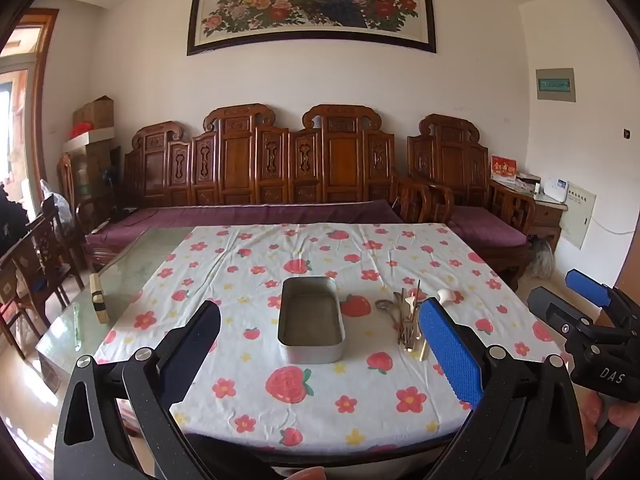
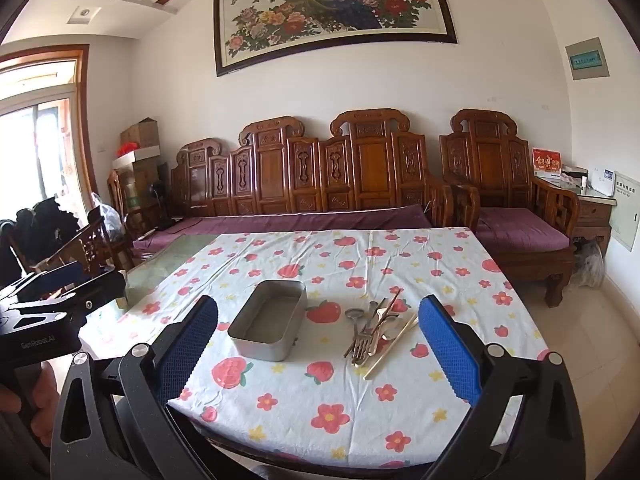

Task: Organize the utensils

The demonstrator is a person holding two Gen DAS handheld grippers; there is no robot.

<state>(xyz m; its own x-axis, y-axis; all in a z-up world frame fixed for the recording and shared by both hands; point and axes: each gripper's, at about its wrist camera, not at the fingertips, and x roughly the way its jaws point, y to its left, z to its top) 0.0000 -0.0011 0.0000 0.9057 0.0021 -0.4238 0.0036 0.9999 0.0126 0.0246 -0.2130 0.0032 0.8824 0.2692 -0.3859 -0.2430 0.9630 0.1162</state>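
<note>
The utensils (image 2: 378,330) lie in a loose heap on the flowered cloth of the tabletop (image 2: 320,408), just right of an empty metal tray (image 2: 269,322) that sits near the middle with its long side running near to far. In the heap I can make out forks with their tines toward the near edge, a metal spoon (image 2: 354,314) at the left of the pile, pale chopsticks (image 2: 390,346) slanting out to the near right, and a dark thin stick crossing toward the far side; in the left wrist view a white ceramic spoon (image 1: 445,295) lies just beyond the pile. The metal pieces look light, stiff and slick, and because they overlap, lifting one will likely drag or tip its neighbours; a pinch across a handle that sticks out free of the rest seems safest. The chopsticks are thin and may roll or swing in the grip, so holding them near mid-length should serve better. The ceramic spoon is the one breakable piece and wants a gentle set-down. The left tongs (image 1: 320,344) and the right tongs (image 2: 318,342) both hover spread wide with nothing between them, near the tabletop's near edge. Open cloth lies all round tray and pile, so there is good room; the tray's raised wall is the edge to clear, and the soft cloth may bunch if anything is dragged.
</note>
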